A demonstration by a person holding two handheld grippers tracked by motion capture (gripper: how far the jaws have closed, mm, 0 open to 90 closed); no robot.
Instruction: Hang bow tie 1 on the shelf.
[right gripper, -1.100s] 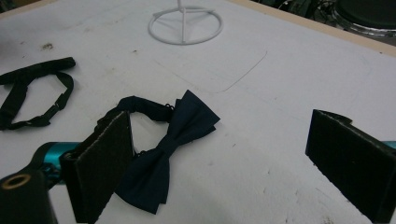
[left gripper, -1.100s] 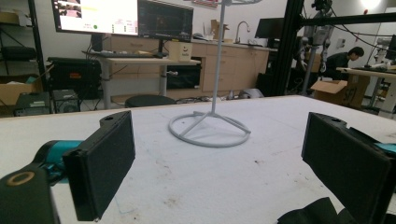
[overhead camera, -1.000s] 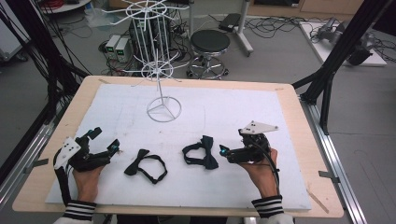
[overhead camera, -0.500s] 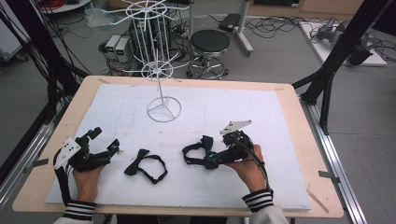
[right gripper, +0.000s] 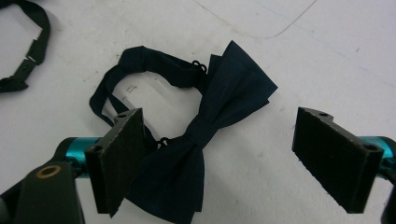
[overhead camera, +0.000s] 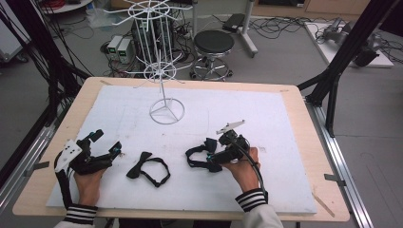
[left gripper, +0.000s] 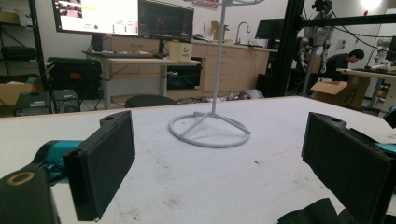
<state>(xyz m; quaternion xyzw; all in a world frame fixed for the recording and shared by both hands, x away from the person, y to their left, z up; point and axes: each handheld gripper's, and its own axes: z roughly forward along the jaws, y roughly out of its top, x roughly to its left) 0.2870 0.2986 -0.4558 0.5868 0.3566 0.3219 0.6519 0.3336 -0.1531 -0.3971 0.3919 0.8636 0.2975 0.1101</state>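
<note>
Right gripper (right gripper: 212, 163) stood over the dark bow tie (right gripper: 219, 126) on the white board (overhead camera: 285, 118) with its jaws apart; they had just been closing a little, the tie lay between them, and the pads did not press it yet, probably to take the knot. Left gripper (overhead camera: 111, 151) rested open beside the second bow tie (overhead camera: 148, 168), as if waiting, and the wire stand (overhead camera: 164, 95) stood well apart behind.

From above, my right claw (overhead camera: 212, 155) covers part of the dark bow tie (overhead camera: 199, 154), so I cannot tell whether a pad touches it. In the right gripper view the bow tie's (right gripper: 196, 140) lower wing runs off the bottom edge, and the second tie's strap (right gripper: 28, 46) is cut off at the left edge.
</note>
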